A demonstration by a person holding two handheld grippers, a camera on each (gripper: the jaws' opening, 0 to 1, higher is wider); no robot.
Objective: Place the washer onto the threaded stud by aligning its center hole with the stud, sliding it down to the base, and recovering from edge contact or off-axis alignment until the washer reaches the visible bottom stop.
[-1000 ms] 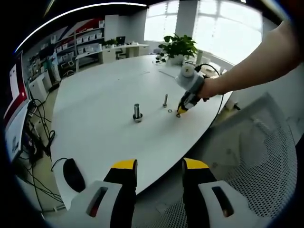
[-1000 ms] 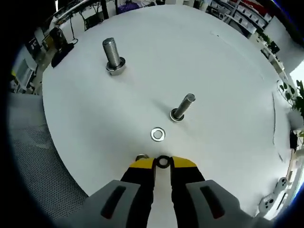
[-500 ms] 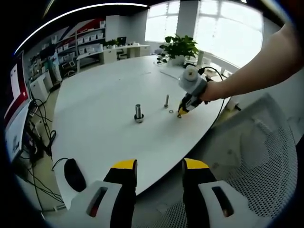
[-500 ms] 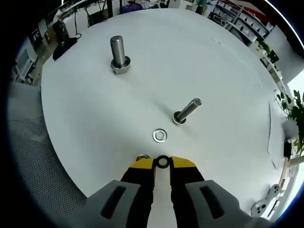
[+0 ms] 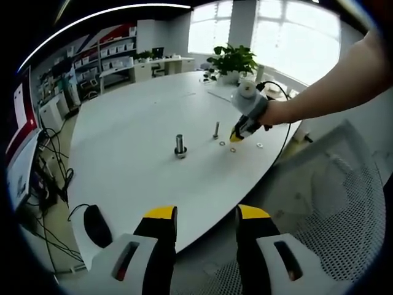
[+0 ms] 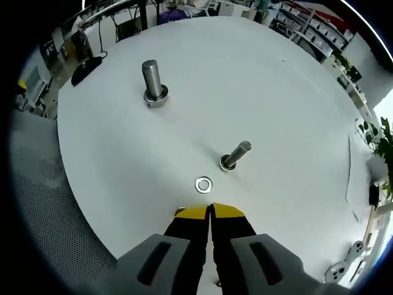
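On the white round table (image 6: 123, 153) a small threaded stud (image 6: 235, 155) stands beyond my right gripper (image 6: 209, 211), with a loose washer (image 6: 203, 184) lying flat between them. My right gripper is shut with no gap, and no washer shows between its tips. A second washer (image 6: 178, 211) peeks out beside its left jaw. A larger stud (image 6: 150, 83) stands farther left. In the left gripper view my left gripper (image 5: 207, 214) hangs open off the table's edge. There a person's hand holds the right gripper (image 5: 237, 136) just above the washers (image 5: 234, 149), near the small stud (image 5: 215, 129).
Another washer (image 5: 259, 145) lies near the table's right edge under the person's arm. A mesh chair (image 5: 344, 209) stands at the right. A black mouse (image 5: 95, 226) rests at the near left. A potted plant (image 5: 230, 61) stands at the table's far end.
My right gripper's jaws have closed fully and the washer seen between its tips is gone from there. The gripper has lifted slightly, and a washer now shows under the arm.
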